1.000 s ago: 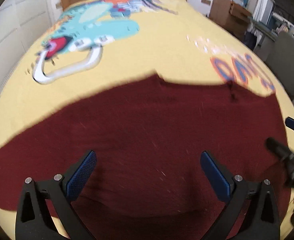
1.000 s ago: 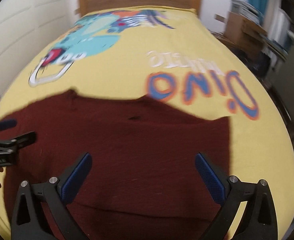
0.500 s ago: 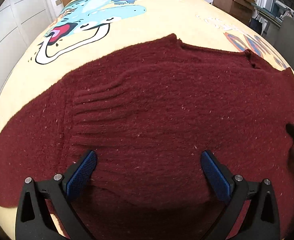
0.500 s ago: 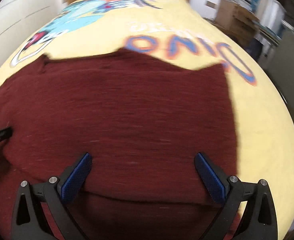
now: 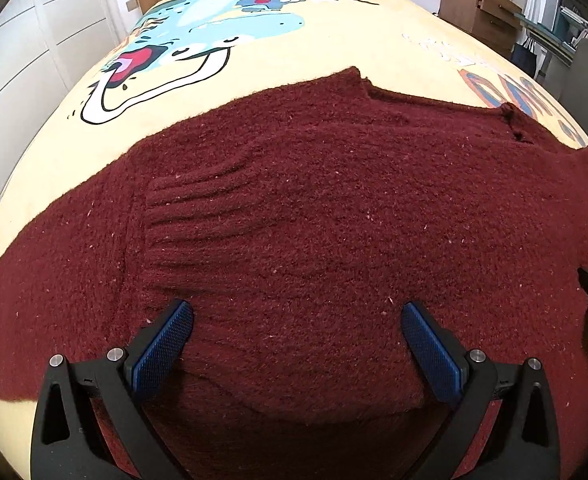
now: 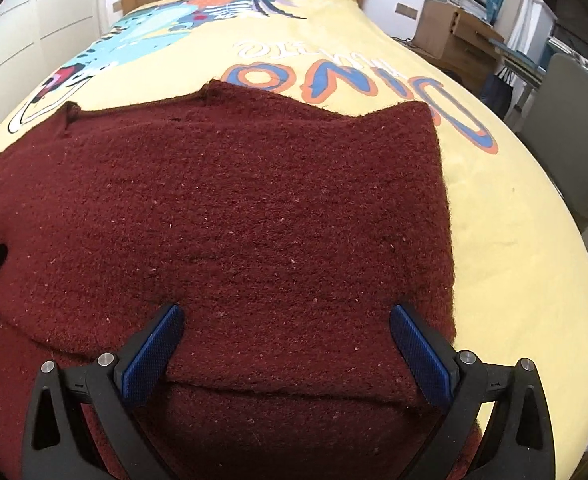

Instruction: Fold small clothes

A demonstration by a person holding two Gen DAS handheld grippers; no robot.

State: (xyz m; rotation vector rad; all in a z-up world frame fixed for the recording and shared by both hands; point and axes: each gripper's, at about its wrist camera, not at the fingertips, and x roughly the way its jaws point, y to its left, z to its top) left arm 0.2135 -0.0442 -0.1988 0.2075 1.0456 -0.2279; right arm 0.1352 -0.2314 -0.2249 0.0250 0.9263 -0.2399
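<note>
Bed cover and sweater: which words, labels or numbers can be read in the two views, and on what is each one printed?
"DINO": big blue letters with orange outline on the yellow bed cover, upside down in the right wrist view.
White word above it: upside down and too distorted to read.
The same blue letters in the left wrist view: cut off, not readable.
Sweater: no label or text visible.

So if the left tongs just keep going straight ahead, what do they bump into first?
The red sweater, most likely. The left tongs are open and low over it, with knit filling the space between and ahead of them. How far above it they are is hard to tell. Past the sweater there is only the yellow bedspread.
</note>
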